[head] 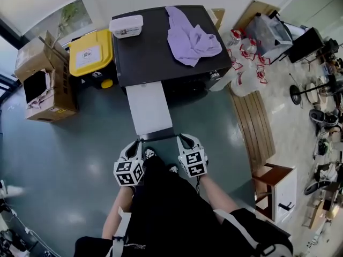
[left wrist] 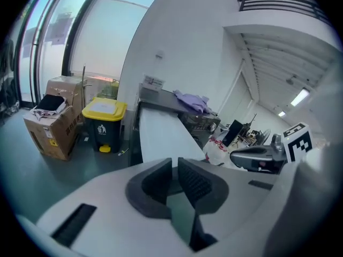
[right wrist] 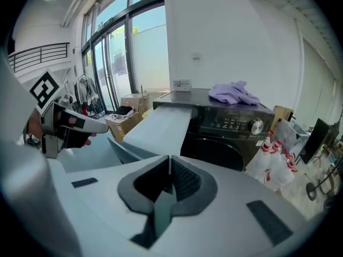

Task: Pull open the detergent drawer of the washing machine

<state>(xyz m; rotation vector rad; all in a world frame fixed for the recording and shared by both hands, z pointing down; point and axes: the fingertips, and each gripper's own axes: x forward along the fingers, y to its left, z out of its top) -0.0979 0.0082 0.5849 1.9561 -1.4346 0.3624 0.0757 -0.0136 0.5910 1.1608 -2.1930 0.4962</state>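
Note:
A black washing machine (head: 155, 52) stands ahead of me, and its long white detergent drawer (head: 148, 108) sticks far out toward me. My left gripper (head: 134, 145) hovers just off the drawer's front left corner, and my right gripper (head: 187, 142) off the front right corner. In the left gripper view the pads of the left gripper (left wrist: 175, 163) stand almost together with only a thin slit and nothing between them; the drawer (left wrist: 161, 135) runs away beyond them. In the right gripper view the right gripper (right wrist: 169, 160) has its pads touching and holds nothing, with the drawer (right wrist: 161, 123) ahead of it.
A purple cloth (head: 190, 36) and a white box (head: 127, 25) lie on the machine's top. A yellow-lidded bin (head: 91, 52) and cardboard boxes (head: 45, 79) stand to the left. Plastic bags (head: 246, 63) and a wooden bench (head: 254, 122) are on the right.

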